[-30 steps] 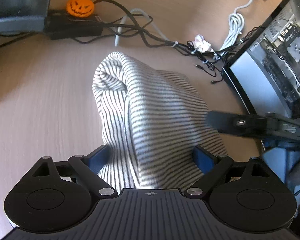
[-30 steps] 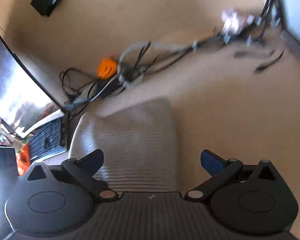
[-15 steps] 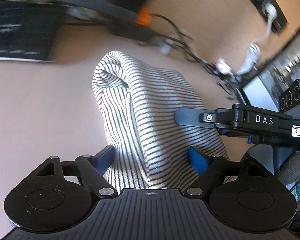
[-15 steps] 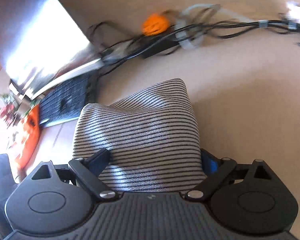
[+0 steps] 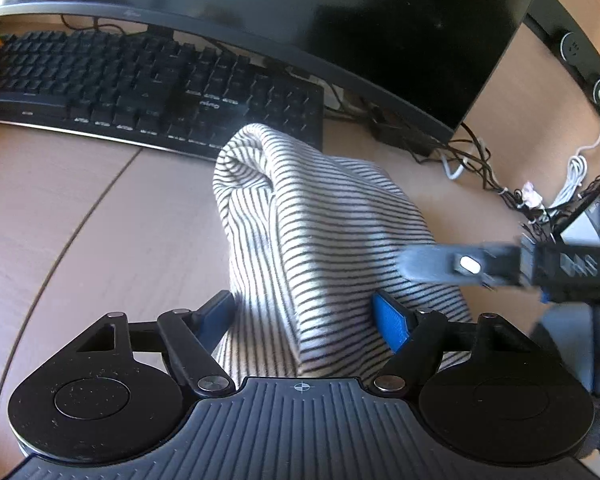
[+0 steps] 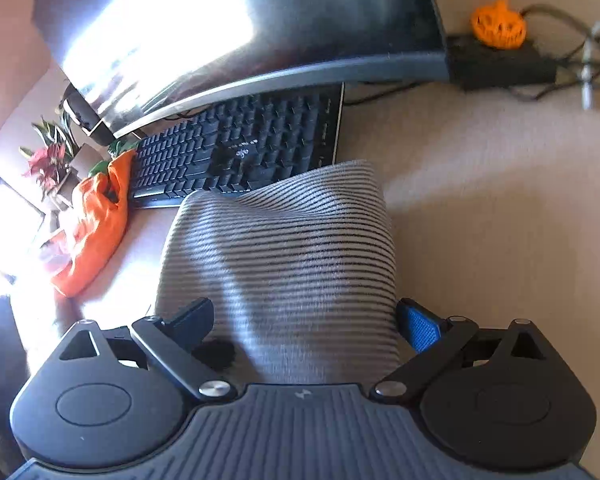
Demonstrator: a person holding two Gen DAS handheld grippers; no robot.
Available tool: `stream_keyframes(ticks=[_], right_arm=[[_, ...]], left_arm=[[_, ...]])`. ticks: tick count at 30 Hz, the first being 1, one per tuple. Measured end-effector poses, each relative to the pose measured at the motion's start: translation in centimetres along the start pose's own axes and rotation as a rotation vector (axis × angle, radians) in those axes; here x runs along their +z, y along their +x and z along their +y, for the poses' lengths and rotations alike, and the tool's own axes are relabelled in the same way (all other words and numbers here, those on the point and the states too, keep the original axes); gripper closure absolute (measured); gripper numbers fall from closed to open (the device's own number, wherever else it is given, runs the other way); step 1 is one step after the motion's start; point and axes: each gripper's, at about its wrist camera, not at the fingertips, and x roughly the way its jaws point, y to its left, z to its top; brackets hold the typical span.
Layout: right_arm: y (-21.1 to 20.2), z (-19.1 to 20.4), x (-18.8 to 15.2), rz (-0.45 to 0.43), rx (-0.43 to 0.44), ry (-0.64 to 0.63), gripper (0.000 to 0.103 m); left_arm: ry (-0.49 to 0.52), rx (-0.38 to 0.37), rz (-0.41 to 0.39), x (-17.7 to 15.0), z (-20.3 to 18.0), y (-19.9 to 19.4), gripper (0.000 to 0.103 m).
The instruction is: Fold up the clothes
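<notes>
Looking along the left tool, one folded white garment with thin dark stripes fills the gap between its two blue-padded fingers, which press against the cloth on both sides, so this tool grips the garment. The bundle rises from the near edge toward the far middle, above the light wooden counter. Beyond it lie one black keyboard and one dark curved monitor. At the right, the blurred dark arm of the right tool reaches in against the garment's right side. A tangle of black and white cables lies at the far right.

From the right wrist view, the same striped garment sits between the right tool's two fingers; both touch its sides, gripping it. Far left of it lies one crumpled orange cloth beside the keyboard. One orange pumpkin figure sits on a black box at the far right.
</notes>
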Motion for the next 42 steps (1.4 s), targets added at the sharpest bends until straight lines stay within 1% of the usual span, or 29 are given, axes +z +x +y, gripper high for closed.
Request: stream_keyframes(ticks=[1, 5, 9, 10, 11, 12, 14, 15, 16, 17, 18, 20, 22, 23, 25, 26, 28, 31, 32, 34, 35, 36, 39, 41, 42], right_arm=[[-0.7, 0.3, -0.5, -0.014, -0.02, -0.035, 0.004], [-3.5, 2.5, -4.1, -0.043, -0.128, -0.302, 0.0], [-2.4, 4.9, -8.2, 0.003, -0.236, -0.561, 0.0], [-2.0, 5.4, -9.0, 0.011, -0.265, -0.615, 0.0], [-1.1, 5.8, -9.1, 0.001, -0.302, -0.626, 0.0], [-0.3, 6.2, -9.0, -0.008, -0.335, -0.633, 0.0], [0.7, 6.7, -8.5, -0.018, -0.367, -0.612, 0.0], [1.2, 6.9, -8.3, -0.024, -0.383, -0.601, 0.0], [1.4, 7.1, -8.1, -0.03, -0.395, -0.596, 0.0], [0.7, 7.3, -8.4, -0.038, -0.388, -0.609, 0.0], [0.0, 7.4, -8.7, -0.047, -0.381, -0.621, 0.0], [-1.7, 7.2, -9.3, -0.063, -0.354, -0.624, 0.0], [-3.6, 6.4, -9.2, -0.08, -0.312, -0.561, 0.0], [-3.3, 6.2, -9.1, -0.078, -0.322, -0.549, 0.0], [-2.6, 5.9, -8.7, -0.076, -0.343, -0.526, 0.0], [-2.3, 5.7, -8.6, -0.074, -0.353, -0.514, 0.0], [-1.6, 5.4, -8.2, -0.071, -0.373, -0.49, 0.0], [-0.7, 4.9, -7.8, -0.067, -0.396, -0.457, 0.0], [-1.4, 4.9, -8.0, -0.066, -0.367, -0.455, 0.0], [-3.3, 4.7, -8.5, -0.085, -0.33, -0.447, 0.0], [-4.2, 4.6, -8.7, -0.094, -0.312, -0.444, 0.0], [-5.1, 4.4, -8.9, -0.102, -0.299, -0.44, 0.0], [-6.4, 3.2, -9.4, -0.109, -0.338, -0.429, 0.0], [-5.5, 3.2, -9.8, -0.091, -0.412, -0.458, 0.0], [-5.0, 3.3, -9.8, -0.087, -0.428, -0.463, 0.0]], left_arm=[[0.003, -0.003, -0.003, -0.1, 0.0, 0.0, 0.023], [-0.016, -0.029, -0.018, -0.5, 0.6, -0.2, 0.022], [-0.056, -0.054, -0.015, -0.9, 1.8, -0.7, 0.02], [-0.063, -0.057, -0.012, -0.9, 2.0, -0.9, 0.02], [-0.063, -0.058, -0.014, -0.7, 2.2, -1.3, 0.021], [-0.06, -0.057, -0.019, -0.5, 2.3, -1.7, 0.023], [-0.029, -0.056, -0.059, 0.6, 1.9, -3.0, 0.025], [-0.015, -0.063, -0.081, 1.2, 1.7, -3.7, 0.025], [-0.012, -0.085, -0.099, 1.9, 1.4, -4.1, 0.025], [-0.011, -0.113, -0.115, 2.5, 1.2, -4.5, 0.025], [-0.015, -0.157, -0.123, 3.2, 0.9, -4.5, 0.026], [-0.005, -0.213, -0.12, 4.1, 0.1, -3.7, 0.026], [0.008, -0.263, -0.115, 4.9, -0.7, -2.7, 0.026], [0.021, -0.26, -0.101, 5.2, -1.1, -1.7, 0.026], [0.013, -0.24, -0.055, 5.5, -1.0, 0.8, 0.026], [0.004, -0.235, -0.047, 5.3, -0.6, 1.6, 0.031], [-0.016, -0.227, -0.033, 5.1, 0.1, 2.9, 0.034], [-0.055, -0.25, -0.044, 5.0, 1.0, 1.6, 0.037], [-0.065, -0.254, -0.049, 4.9, 1.2, 1.1, 0.037], [-0.062, -0.237, -0.074, 4.4, 1.5, -0.7, 0.035], [-0.055, -0.224, -0.086, 4.1, 1.6, -1.6, 0.032], [-0.031, -0.195, -0.092, 3.3, 1.5, -2.5, 0.031], [0.005, -0.154, -0.075, 1.5, 2.0, -3.3, 0.031], [0.009, -0.113, -0.045, 0.2, 2.5, -3.1, 0.032], [0.009, -0.089, -0.03, -0.3, 2.6, -2.8, 0.033]])
